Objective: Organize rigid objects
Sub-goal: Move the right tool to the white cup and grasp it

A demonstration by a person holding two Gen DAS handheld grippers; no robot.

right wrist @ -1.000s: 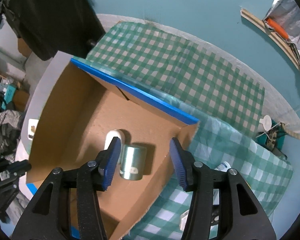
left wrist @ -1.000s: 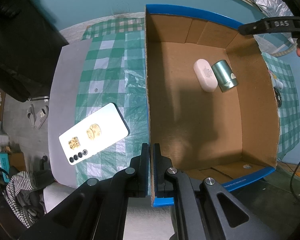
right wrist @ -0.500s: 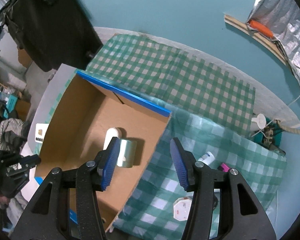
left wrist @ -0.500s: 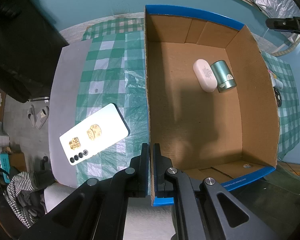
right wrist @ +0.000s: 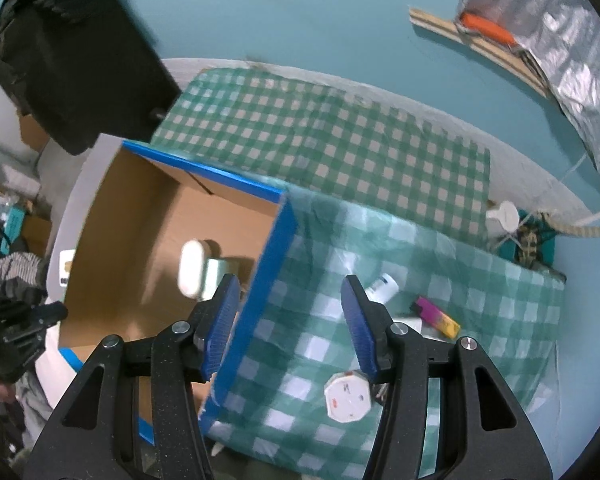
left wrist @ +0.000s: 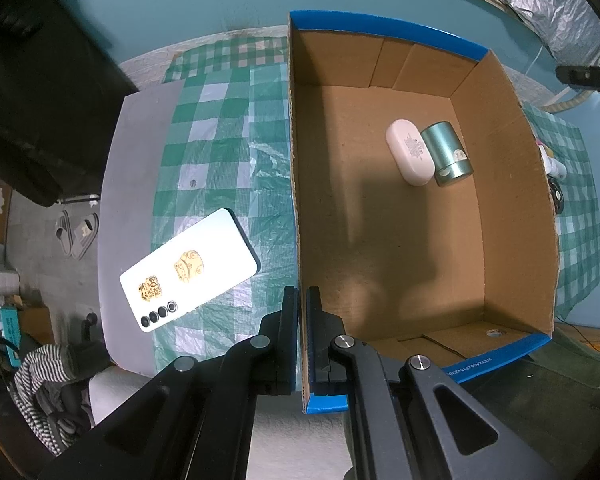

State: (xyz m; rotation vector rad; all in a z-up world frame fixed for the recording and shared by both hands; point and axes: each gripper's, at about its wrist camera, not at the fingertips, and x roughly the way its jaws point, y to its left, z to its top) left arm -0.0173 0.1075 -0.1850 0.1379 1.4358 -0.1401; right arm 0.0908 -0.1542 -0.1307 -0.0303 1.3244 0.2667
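Observation:
My left gripper [left wrist: 302, 300] is shut on the near left wall of an open cardboard box [left wrist: 296, 200] with blue edges. Inside the box lie a white oval case [left wrist: 409, 151] and a teal metal tin [left wrist: 447, 153], side by side at the far right. My right gripper [right wrist: 288, 312] is open and empty, held high over the box's right wall [right wrist: 260, 292] and the checked cloth. Under it on the cloth lie a white octagonal object [right wrist: 347, 397], a small white bottle [right wrist: 382, 288] and a pink and yellow lighter [right wrist: 436, 317].
A white phone [left wrist: 188, 270] lies face down on the green checked cloth [left wrist: 220, 152] left of the box. A black chair back [left wrist: 40, 92] stands at the far left. A white plug and tangled cable [right wrist: 520, 232] sit at the table's far right corner.
My right gripper has moved right, from over the box's inside to over its right wall and the cloth. The left gripper still grips the box wall.

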